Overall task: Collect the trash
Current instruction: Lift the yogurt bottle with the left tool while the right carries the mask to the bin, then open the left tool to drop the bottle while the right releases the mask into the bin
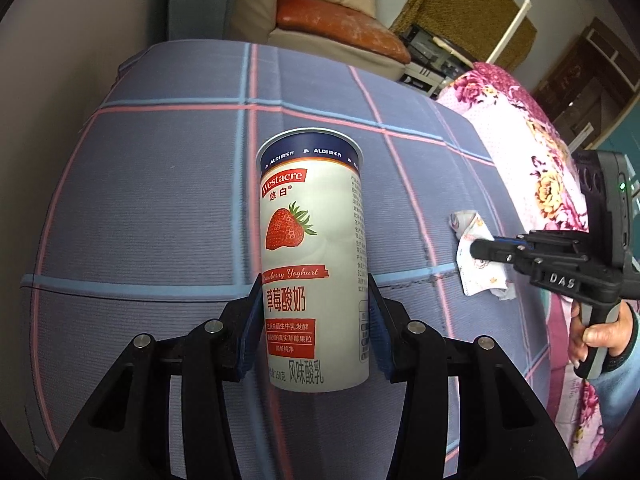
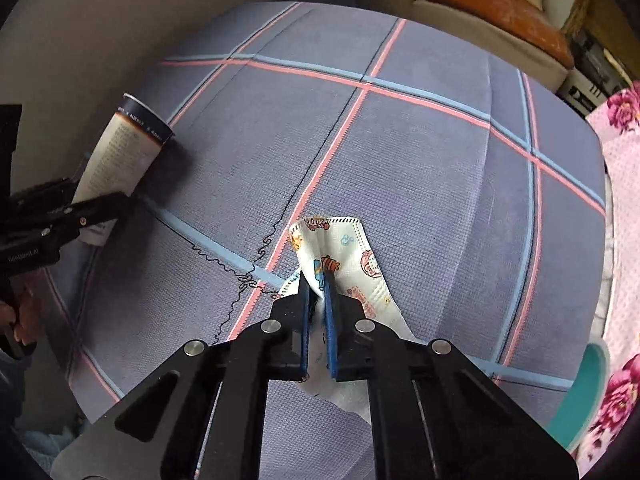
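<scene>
Both pieces of trash in hand, neither yet disposed of.

Left gripper (image 1: pixel 316 320): jaws pressed against the two sides of the strawberry yoghurt cup (image 1: pixel 314 256), low on its body. Cup upright in the left wrist view and apparently lifted clear of the bed (image 1: pixel 140 200): its base seems to hang free below the blue pads (image 1: pixel 248 332), and in the right wrist view the cup (image 2: pixel 124 152) appears tilted above the sheet, though contact with the fabric not ruled out from these angles.

Right gripper (image 2: pixel 316 312): jaws nearly together, pinching a fold of the printed child's face mask (image 2: pixel 344 264). Rest of the mask draped over the plaid sheet, one end trailing back under the gripper. Hard to tell whether lifted or only clamped where it lies; seen from the left wrist view, the mask (image 1: pixel 480 264) looks close to the surface, just beside the floral quilt (image 1: pixel 528 152).

Judged from this: picking stage essentially done for these two items, carrying and dropping left. No bin or bag visible in either view, so destination unknown. No other obvious litter on the visible part of the bed; only a loose dark thread (image 2: pixel 248 272) on the sheet near the mask, possibly part of the stitching rather than trash.

Risk ahead, as a guess: thin mask fabric slipping from a shallow pinch; light cup secure enough while held square.
</scene>
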A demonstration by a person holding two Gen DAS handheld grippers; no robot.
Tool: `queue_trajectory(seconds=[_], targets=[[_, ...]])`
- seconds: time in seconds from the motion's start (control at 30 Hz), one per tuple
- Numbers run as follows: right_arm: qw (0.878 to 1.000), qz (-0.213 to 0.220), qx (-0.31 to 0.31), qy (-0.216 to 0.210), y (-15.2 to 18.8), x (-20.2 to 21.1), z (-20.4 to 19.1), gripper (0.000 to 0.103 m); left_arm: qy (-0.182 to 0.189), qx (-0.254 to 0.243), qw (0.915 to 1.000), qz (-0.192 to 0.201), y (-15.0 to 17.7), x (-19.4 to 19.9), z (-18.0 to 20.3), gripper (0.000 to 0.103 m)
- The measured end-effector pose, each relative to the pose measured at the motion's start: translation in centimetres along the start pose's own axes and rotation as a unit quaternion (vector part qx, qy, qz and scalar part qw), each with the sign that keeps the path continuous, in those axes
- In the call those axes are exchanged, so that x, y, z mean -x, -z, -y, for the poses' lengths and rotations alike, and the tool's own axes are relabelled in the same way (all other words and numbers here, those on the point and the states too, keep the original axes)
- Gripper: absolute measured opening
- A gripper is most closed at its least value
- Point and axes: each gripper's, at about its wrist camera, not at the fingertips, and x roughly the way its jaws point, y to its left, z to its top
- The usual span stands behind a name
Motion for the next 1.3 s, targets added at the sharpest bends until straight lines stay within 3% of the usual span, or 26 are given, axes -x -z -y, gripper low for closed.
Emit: queue_trajectory(seconds=[0.17,0.27,0.4,0.5,0.63,0.67,0.8,1.3], targets=[[0.998,0.054,-0.043,-0.008,1.6,4.6,4.5,0.006,0.014,-0.023,0.9996,0.003,-0.3,-0.2,3.3,0.047],[0.995,0.077,-0.059,-0.006,1.6,6.6,5.3,0.006,0.022,-0.035,0.9991,0.002,-0.5,-0.5,5.4,0.047],[0.989,0.121,-0.088,-0.005,4.1,10.2,6.2,0.006,0.028,-0.057,0.998,-0.004,-0.5,-1.1,9.0,0.047],[0.983,0.146,-0.107,-0.008,4.4,13.0,9.6,0.006,0.031,-0.073,0.9969,-0.007,-0.3,-1.4,11.6,0.047],[0.976,0.17,-0.133,-0.009,7.2,15.7,11.7,0.006,0.034,-0.097,0.9946,-0.01,0.1,-1.6,14.9,0.047],[0.976,0.171,-0.135,-0.009,6.4,16.2,11.7,0.006,0.035,-0.104,0.994,-0.01,0.2,-1.6,15.7,0.047],[0.968,0.191,-0.162,-0.011,8.2,20.3,13.2,0.006,0.038,-0.125,0.9913,-0.015,0.5,-2.1,19.0,0.047],[0.936,0.257,-0.241,0.004,15.3,22.9,20.6,0.006,0.056,-0.205,0.9758,-0.049,1.4,-5.2,30.5,0.047]])
